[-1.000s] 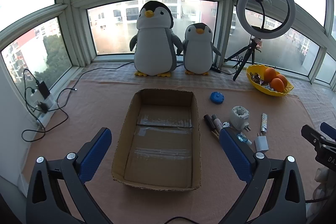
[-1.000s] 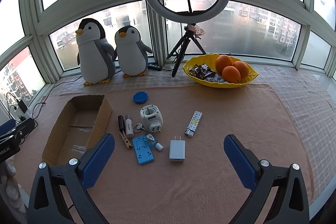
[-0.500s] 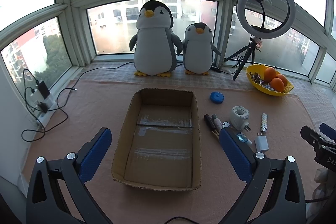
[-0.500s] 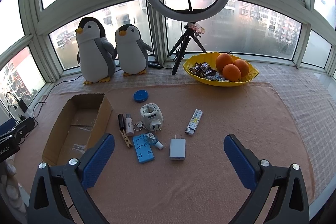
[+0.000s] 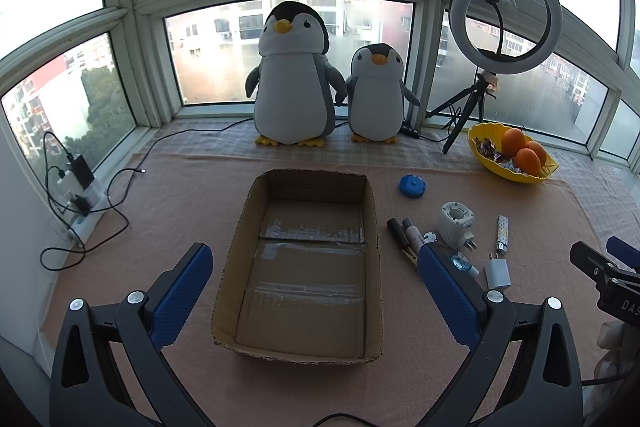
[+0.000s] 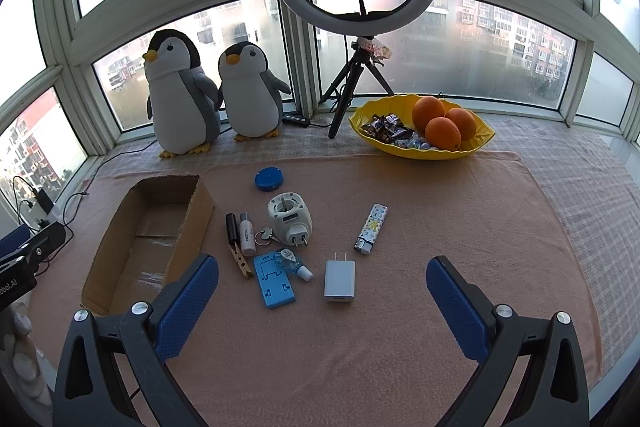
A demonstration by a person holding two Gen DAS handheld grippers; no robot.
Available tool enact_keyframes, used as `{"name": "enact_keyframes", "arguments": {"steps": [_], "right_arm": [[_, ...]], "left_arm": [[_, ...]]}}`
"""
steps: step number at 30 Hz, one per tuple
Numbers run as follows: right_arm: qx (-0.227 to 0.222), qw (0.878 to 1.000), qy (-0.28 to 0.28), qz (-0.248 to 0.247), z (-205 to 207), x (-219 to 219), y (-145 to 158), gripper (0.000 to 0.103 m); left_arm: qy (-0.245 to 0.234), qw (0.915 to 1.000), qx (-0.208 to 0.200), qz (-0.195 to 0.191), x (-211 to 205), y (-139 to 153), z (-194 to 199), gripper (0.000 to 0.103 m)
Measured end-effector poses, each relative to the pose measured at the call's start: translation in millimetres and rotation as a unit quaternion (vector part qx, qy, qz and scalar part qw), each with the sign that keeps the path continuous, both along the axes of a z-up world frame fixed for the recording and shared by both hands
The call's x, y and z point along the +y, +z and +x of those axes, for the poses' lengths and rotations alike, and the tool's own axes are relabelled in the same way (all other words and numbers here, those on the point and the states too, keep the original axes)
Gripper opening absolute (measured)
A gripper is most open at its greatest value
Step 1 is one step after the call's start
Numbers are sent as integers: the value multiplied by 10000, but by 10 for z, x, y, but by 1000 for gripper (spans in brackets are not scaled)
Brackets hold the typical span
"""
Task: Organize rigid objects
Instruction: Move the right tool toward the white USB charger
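Cardboard box [image 5: 304,267] is shown open-topped on the worktop [image 6: 400,347], its long axis running from near to far; nothing is seen inside it. Small rigid objects are laid just right of the box. A black tube [image 6: 231,228] and a white tube [image 6: 247,233] lie side by side, both with long axes near to far. A wooden clothespin [image 6: 241,260] lies just near of them, angled near-right. A blue phone stand [image 6: 274,280] lies flat, long axis near to far, with a small clear bottle [image 6: 295,264] overlapping its right edge. A white charger [image 6: 339,279] lies flat with its prongs pointing far. A white plug adapter [image 6: 289,219] is set with its prongs pointing near. A patterned lighter [image 6: 371,228] lies tilted, its top end near-left. A blue round lid [image 6: 269,179] sits farther back.

The left gripper [image 5: 316,291] is held above the near end of the box, jaws spread wide, nothing between them. The right gripper [image 6: 322,301] is held just near of the charger, jaws likewise wide apart and touching nothing.
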State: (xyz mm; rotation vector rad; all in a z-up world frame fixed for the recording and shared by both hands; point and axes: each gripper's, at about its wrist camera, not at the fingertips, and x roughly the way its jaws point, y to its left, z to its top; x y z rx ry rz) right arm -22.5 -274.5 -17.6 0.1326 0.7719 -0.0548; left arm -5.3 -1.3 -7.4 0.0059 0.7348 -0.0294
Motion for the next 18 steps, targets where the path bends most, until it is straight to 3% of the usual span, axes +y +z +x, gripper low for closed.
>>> {"name": "enact_keyframes", "arguments": {"steps": [18], "right_arm": [[132, 9999, -105, 7, 37, -107, -100, 103]], "left_arm": [[535, 9980, 284, 151, 367, -279, 145, 102]]}}
